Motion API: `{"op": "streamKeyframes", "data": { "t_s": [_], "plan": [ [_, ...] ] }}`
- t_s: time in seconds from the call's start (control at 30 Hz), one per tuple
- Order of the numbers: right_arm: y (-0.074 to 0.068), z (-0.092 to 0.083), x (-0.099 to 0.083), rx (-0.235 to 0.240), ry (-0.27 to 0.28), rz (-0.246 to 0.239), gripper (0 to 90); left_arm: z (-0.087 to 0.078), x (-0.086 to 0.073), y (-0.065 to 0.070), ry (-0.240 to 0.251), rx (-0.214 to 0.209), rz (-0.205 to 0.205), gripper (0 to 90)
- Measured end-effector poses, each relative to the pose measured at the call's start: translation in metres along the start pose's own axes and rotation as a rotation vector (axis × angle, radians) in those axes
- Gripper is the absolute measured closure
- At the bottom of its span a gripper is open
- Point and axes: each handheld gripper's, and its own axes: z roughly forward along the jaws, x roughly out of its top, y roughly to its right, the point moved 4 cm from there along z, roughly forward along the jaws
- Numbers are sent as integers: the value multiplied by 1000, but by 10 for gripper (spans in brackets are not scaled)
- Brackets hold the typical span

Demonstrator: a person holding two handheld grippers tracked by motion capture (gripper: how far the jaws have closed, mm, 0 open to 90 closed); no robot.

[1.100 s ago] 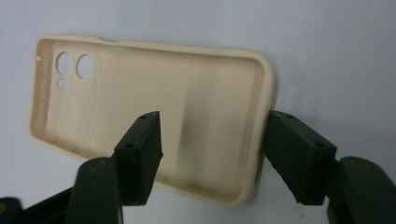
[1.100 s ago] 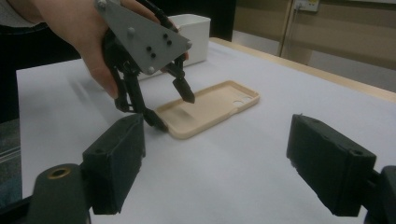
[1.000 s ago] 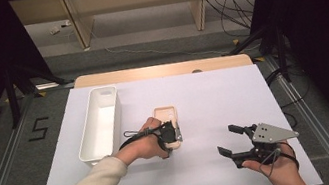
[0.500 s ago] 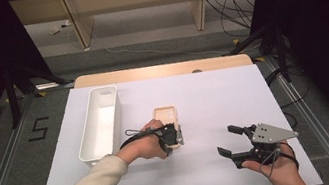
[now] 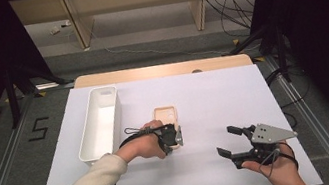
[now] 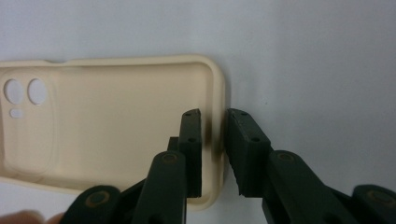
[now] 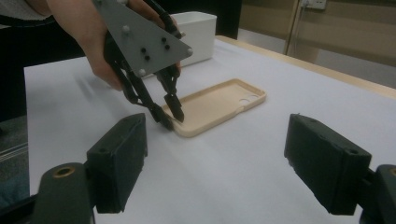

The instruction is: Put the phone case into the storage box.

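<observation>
Nearest me the right gripper (image 5: 234, 151) rests low over the bare desk (image 5: 213, 94), fingers spread wide on nothing, and is best kept clear. Just beyond, the left gripper (image 6: 214, 140) has been closing on the near end wall of the cream phone case (image 6: 112, 121), which lies flat mid-desk; one finger (image 6: 191, 149) sits inside the wall, the other outside. I'd pinch squarely before lifting, since the thin rim may flex or slip, with the white bin (image 5: 99, 123) waiting farther left.
</observation>
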Motion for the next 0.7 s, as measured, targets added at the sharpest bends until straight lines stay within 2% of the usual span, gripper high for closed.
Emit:
{"op": "streamKeyframes", "data": {
  "t_s": [0.07, 0.1, 0.13, 0.17, 0.2, 0.27, 0.47, 0.67, 0.7],
  "plan": [
    [0, 0, 0, -4, -3, 1, 228, 0, 0, 0, 4, -8, 1, 771],
    [1, 1, 1, -12, 19, -18, 228, 0, 0, 0, 4, -10, 2, 776],
    [1, 2, 1, -15, 25, -17, 228, 0, 0, -1, 0, -9, 7, 783],
    [1, -1, 0, -15, -6, -20, 229, 0, 0, -1, -3, -8, 9, 794],
    [1, 2, 1, -2, 24, -17, 230, 0, 1, -1, -7, -10, 11, 796],
    [1, 2, 1, -14, 24, -19, 230, 0, 2, -1, -15, -19, 14, 800],
    [1, 2, 0, -10, 21, -18, 231, 0, 4, 0, -31, -12, 27, 815],
    [1, 2, 0, -9, 22, -23, 231, 0, 3, 3, -22, -1, 8, 838],
    [1, 2, 0, -8, 18, -12, 231, 0, 3, 2, -17, 1, 8, 838]
  ]
}}
